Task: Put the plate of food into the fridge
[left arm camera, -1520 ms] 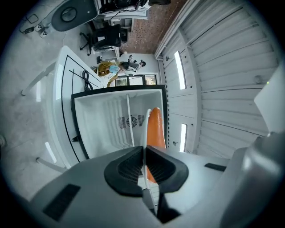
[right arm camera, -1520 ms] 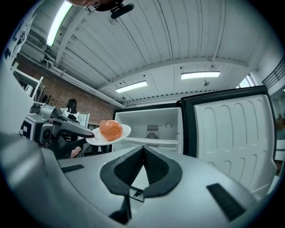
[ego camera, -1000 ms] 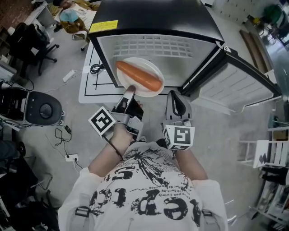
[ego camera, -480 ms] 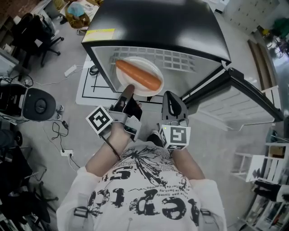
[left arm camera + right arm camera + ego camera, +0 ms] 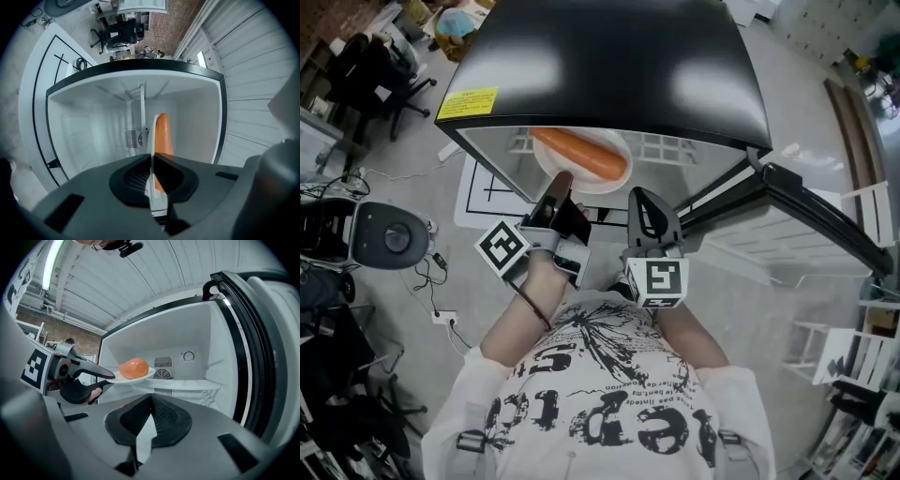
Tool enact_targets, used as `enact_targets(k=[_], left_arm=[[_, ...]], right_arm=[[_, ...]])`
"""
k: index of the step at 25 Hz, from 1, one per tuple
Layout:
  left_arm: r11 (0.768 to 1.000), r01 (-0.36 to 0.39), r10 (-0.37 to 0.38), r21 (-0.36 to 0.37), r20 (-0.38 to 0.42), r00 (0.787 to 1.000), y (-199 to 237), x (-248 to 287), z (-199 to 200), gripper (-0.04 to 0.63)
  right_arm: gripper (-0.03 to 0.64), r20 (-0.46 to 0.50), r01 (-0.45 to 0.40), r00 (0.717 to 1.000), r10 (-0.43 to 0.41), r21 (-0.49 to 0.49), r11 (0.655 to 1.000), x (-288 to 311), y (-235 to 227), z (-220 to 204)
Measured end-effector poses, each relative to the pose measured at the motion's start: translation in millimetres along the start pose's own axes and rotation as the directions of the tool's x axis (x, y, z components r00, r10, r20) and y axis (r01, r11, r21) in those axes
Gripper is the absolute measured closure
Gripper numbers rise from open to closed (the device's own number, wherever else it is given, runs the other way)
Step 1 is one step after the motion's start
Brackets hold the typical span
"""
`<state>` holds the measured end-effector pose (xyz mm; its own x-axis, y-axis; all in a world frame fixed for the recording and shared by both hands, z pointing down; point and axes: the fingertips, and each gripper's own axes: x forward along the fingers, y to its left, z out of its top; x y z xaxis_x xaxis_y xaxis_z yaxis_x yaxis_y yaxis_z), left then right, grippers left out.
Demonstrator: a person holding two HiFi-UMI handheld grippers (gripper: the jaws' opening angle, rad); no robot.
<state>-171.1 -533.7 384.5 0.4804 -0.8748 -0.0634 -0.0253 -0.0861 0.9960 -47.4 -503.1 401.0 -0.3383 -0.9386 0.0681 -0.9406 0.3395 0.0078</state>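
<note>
My left tongs point(image 5: 151, 157) clamp the rim of the white plate point(image 5: 592, 186) carrying the carrot point(image 5: 581, 153) just inside the open fridge point(image 5: 609, 66), above its shelf point(image 5: 187, 383), right tongs point(image 5: 151, 397) closed and empty; setting down, letting go and shutting the door point(image 5: 806, 216) remain.

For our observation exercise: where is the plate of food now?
In the head view the plate is centre-top, at the mouth of the open fridge under its black top, near rim pinched by the left gripper.

Yellow label point(image 5: 469, 103) on fridge point(image 5: 609, 66) top, print too small to read, shirt lettering point(image 5: 600, 412) not legible
</note>
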Motion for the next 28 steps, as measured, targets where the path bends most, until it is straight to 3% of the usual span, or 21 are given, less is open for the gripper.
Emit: enact_targets(k=[28], left_arm=[[0.998, -0.059, 0.064, -0.038, 0.143, 0.988, 2.1, 41.2, -1.3, 0.56]], right_arm=[[0.615, -0.041, -0.065, 0.997, 0.065, 0.004, 0.998, 19.5, -26.0, -15.1]])
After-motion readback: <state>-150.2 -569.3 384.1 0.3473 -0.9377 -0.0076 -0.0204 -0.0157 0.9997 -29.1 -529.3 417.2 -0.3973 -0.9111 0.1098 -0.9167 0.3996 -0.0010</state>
